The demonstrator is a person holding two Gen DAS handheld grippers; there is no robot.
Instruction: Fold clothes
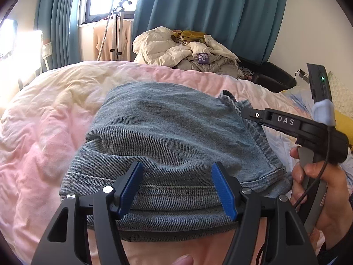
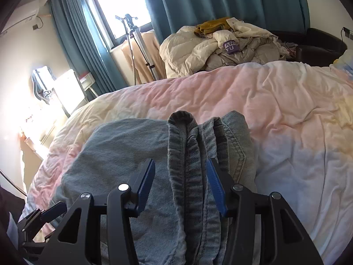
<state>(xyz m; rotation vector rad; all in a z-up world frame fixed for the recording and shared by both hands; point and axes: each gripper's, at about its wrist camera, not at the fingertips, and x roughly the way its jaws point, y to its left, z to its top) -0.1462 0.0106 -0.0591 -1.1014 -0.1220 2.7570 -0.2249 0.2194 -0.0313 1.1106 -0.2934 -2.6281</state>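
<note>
Left wrist view: folded jeans (image 1: 167,137) on the pink duvet (image 1: 44,132), left tool (image 1: 177,187) apart. Right wrist alone shows right tool (image 2: 181,185) apart, straddling the bunched waistband (image 2: 189,154).

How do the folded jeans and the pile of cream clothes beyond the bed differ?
The jeans are blue denim, folded into a compact stack on the pink duvet; the cream pile is crumpled and unfolded, beyond the bed. The jeans lie right at both grippers; the pile is far from either. Both are clothing, and neither is gripped.
</note>
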